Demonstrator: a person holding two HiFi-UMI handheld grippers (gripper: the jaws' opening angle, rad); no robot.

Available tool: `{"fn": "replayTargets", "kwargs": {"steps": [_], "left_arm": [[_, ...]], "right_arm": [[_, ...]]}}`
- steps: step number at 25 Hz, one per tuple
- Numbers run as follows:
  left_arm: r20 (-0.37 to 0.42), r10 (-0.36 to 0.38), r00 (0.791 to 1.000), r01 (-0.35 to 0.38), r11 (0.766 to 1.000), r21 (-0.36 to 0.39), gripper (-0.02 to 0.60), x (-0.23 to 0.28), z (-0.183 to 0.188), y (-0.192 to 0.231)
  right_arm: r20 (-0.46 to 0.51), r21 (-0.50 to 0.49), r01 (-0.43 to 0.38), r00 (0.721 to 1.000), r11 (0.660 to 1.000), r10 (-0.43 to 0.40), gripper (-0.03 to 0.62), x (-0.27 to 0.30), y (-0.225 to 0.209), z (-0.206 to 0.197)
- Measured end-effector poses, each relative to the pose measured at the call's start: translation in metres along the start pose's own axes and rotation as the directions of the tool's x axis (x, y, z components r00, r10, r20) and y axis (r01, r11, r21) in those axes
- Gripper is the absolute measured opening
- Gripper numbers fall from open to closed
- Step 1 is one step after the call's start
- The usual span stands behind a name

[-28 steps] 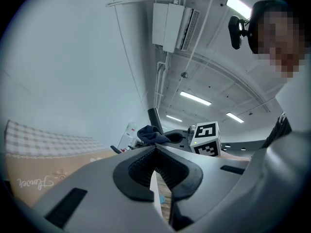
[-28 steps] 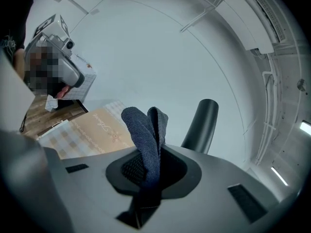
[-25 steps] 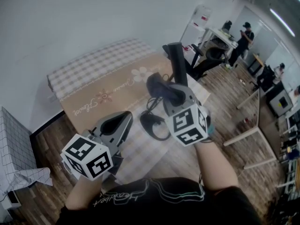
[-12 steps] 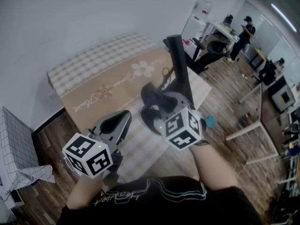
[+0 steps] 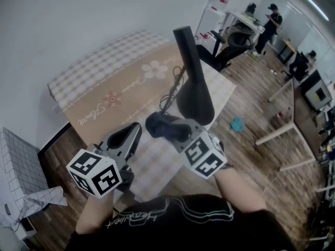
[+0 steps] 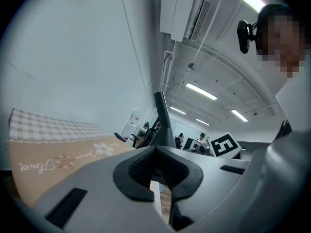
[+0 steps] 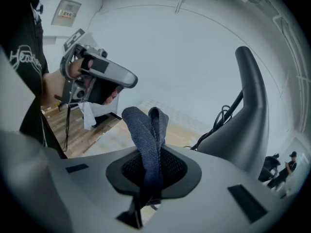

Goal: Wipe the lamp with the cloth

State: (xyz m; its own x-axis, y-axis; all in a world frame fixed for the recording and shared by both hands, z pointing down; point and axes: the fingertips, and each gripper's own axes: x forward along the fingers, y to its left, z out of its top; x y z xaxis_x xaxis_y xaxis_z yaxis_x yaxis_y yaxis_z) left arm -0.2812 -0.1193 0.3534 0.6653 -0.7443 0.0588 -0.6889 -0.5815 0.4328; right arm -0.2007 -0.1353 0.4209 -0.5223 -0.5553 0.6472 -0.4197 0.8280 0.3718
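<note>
The tall black lamp (image 5: 192, 82) stands on the table, its flared base (image 5: 198, 106) near the right edge. My right gripper (image 5: 158, 128) is shut on a folded dark blue-grey cloth (image 7: 146, 130), which sticks up out of the jaws. It hangs just near-left of the lamp base, and I cannot tell whether the cloth touches it. In the right gripper view the lamp (image 7: 250, 115) rises at the right. My left gripper (image 5: 129, 134) is held over the table's near edge, left of the right one, shut with nothing in it (image 6: 158, 176).
The table (image 5: 104, 82) wears a checked cloth with a brown flowered band. The lamp's black cable (image 5: 174, 86) coils behind the base. A small blue thing (image 5: 237, 123) lies on the wood floor at right. Desks, a chair (image 5: 230, 38) and people stand far right. A white-draped box (image 5: 18, 187) sits at left.
My right gripper with the cloth has drawn back from the lamp's stem toward the near left, leaving the lamp uncovered. The left gripper has hardly moved.
</note>
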Motion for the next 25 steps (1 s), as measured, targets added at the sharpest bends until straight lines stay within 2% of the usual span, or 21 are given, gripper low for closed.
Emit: {"fn": "replayTargets", "kwargs": {"steps": [4,7,13,20,25], "left_arm": [[-0.003,-0.011,1.000,0.011,1.000,-0.010,0.002,0.005,0.005,0.002],[-0.006,-0.032,0.999,0.032,0.999,-0.007,0.002,0.011,0.008,-0.001],[-0.019,-0.073,0.997,0.073,0.997,0.021,0.001,0.015,0.010,-0.018],[-0.001,-0.100,0.995,0.099,0.991,0.088,0.000,0.014,0.025,-0.055],[0.005,-0.081,0.997,0.079,0.989,0.127,0.002,0.020,0.028,-0.079]], "right_arm": [[0.104,0.108,-0.104,0.990,0.989,0.093,0.054,-0.020,0.011,0.003],[0.179,0.131,-0.116,0.980,0.985,0.092,0.054,-0.043,0.006,0.013],[0.314,0.134,-0.011,0.949,0.991,-0.032,0.054,-0.098,-0.021,0.048],[0.374,0.070,0.175,0.908,0.982,-0.188,0.054,-0.152,-0.077,0.076],[0.443,0.013,0.243,0.868,0.970,-0.224,0.054,-0.171,-0.113,0.096]]}}
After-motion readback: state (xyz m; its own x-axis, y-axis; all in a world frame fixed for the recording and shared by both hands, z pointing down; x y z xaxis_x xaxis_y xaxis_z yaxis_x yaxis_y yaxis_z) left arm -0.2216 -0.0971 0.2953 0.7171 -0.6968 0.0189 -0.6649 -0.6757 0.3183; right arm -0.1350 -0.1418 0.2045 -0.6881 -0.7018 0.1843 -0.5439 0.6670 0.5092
